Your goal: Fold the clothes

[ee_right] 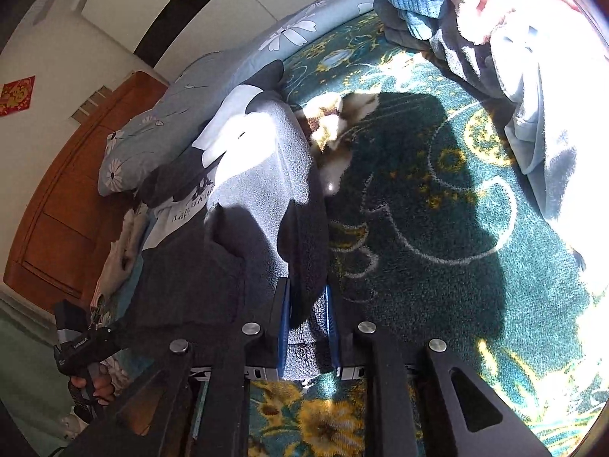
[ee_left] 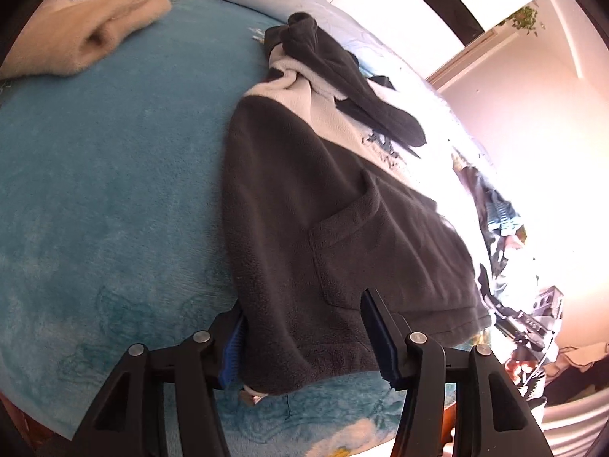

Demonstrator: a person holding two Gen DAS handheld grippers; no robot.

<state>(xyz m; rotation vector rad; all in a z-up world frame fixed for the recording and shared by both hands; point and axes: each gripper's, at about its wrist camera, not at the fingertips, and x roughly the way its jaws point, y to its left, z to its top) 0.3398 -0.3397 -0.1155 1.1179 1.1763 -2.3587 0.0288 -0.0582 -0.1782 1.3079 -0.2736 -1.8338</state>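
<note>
**Bed under a teal floral blanket**

The bed's teal blanket carries a dark grey and white fleece garment at its middle, a folded cream garment near the far edge, beside a flowered pillow, and heaped clothes at the far corner.

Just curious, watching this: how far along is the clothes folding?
Done: one cream garment lies folded on the blanket. In hand: both hand-held grippers, left and right, hold the dark fleece top's hem. Left: a heap of clothes waits unfolded.

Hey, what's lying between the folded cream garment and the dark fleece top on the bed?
Nothing: only bare teal blanket separates the cream garment from the dark fleece top, seen in the left wrist view.
</note>
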